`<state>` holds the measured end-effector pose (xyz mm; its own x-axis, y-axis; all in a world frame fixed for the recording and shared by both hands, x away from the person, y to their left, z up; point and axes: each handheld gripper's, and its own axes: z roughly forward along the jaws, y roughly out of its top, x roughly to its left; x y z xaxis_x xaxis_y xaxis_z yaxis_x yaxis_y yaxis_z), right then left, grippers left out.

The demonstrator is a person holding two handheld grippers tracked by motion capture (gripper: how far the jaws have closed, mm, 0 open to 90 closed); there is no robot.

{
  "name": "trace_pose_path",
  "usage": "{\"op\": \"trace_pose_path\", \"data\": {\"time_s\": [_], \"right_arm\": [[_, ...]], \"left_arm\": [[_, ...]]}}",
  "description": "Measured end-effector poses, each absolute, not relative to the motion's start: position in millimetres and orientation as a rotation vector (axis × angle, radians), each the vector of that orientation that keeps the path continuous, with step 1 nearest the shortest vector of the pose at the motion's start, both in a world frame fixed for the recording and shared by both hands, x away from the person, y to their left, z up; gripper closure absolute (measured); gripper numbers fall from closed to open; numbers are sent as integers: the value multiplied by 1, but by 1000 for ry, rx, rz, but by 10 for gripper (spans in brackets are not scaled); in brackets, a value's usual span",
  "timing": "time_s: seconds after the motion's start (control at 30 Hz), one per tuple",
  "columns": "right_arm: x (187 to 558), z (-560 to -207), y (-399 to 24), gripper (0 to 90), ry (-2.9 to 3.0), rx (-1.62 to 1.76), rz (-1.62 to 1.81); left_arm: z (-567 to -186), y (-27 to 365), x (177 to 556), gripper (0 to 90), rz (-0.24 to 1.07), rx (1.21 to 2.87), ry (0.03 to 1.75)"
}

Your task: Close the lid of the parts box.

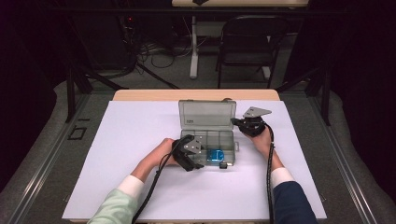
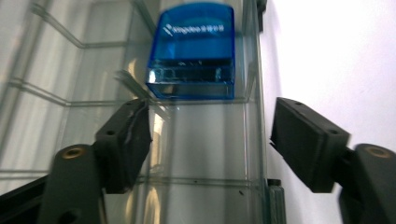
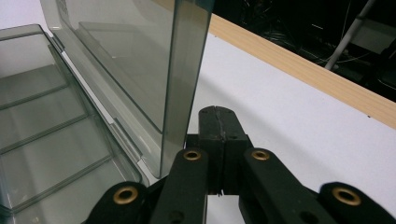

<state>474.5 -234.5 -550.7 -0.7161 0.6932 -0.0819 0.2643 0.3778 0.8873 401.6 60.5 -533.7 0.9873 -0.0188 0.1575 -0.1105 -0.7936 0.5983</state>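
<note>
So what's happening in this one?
A person works on a clear compartment box on a white table. The left gripper, jaws open, straddles the box's front wall beside a blue stamp in a compartment. The right gripper, shut, rests by the upright lid.

Blue stamp inside clear grey organizer box, white table.

Wooden table, white sheet over most of it; bare wood at far edge. Clear compartment box lies mid-sheet, lid raised.
</note>
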Motion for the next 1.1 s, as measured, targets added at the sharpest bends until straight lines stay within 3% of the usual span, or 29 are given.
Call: {"op": "trace_pose_path", "data": {"time_s": [0.37,0.77,1.1], "right_arm": [[474,-551,-235,900,2197,821,1287],[474,-550,-236,900,2190,808,1304],[473,-549,-235,900,2190,789,1287]], "left_arm": [[-505,90,406,110,250,2374,43],[-474,126,435,30,412,2229,419],[-460,120,459,1,463,2254,501]]}}
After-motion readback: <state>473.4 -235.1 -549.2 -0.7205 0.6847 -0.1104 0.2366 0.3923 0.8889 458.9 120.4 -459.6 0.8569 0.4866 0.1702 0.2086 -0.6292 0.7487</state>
